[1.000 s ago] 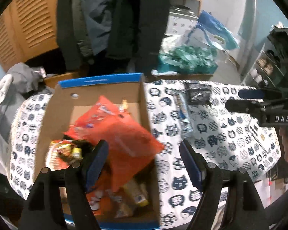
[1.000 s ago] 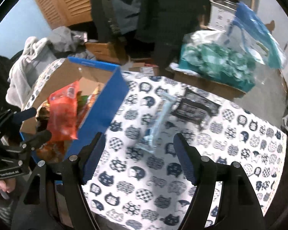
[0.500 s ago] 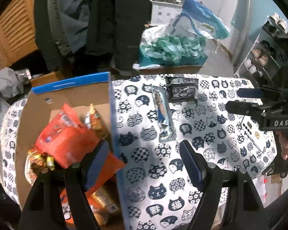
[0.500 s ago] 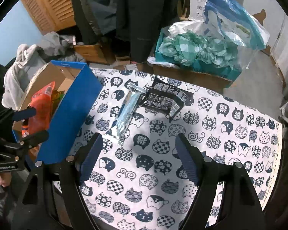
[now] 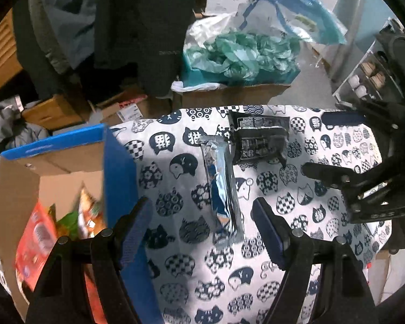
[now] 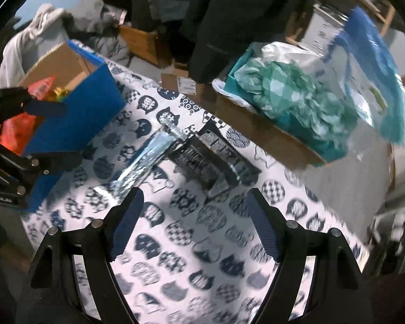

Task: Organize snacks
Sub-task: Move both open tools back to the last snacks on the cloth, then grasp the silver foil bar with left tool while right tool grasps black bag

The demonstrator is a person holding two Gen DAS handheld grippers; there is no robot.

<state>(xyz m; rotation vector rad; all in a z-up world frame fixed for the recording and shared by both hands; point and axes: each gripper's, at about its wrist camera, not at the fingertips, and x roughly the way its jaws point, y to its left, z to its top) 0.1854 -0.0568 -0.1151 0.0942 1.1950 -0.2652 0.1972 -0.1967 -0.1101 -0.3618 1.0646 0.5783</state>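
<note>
Both views are bounded by a black circular fisheye border, and straight edges are bent toward the rim. The cat-print tablecloth is lit brightly and evenly from above, while the hanging dark coats behind are left dim. Glare is seen on the silver snack wrapper. Motion blur is spread across the right wrist view, strongest on the tablecloth pattern; the left wrist view is rendered sharper, apart from the snacks in the blue cardboard box.

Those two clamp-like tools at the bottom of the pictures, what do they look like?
Each is a black plastic frame with silver rivets, splitting into two angular fingers. The left gripper and right gripper both carry dark blue, finely ribbed pads on the inner faces. No cables or sleeves show.
</note>
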